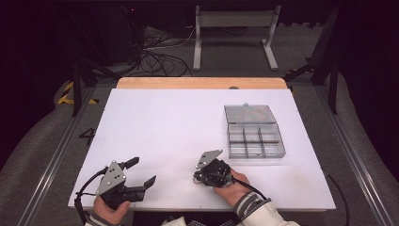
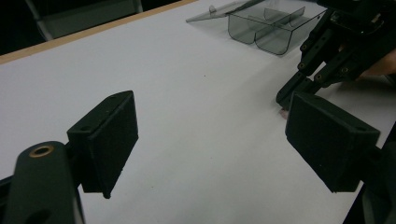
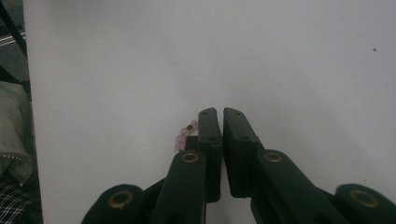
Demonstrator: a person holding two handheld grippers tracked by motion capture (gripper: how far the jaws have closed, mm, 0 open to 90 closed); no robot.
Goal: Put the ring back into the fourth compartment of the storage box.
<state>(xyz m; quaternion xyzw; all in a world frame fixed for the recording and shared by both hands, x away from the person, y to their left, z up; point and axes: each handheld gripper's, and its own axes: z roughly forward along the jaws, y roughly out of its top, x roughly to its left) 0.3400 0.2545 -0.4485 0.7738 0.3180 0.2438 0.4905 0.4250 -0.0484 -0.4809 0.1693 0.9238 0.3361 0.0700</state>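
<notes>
I had the right gripper pressed to the white table, jaws clenched on a string of pale pink beads that peeked out at the left of the tips, centre of the right gripper view. The left gripper, lower left of the high view, stood released and empty. I judged the grip was shallow, so I meant to lift slowly and straight before heading for the open compartment box at right.
</notes>
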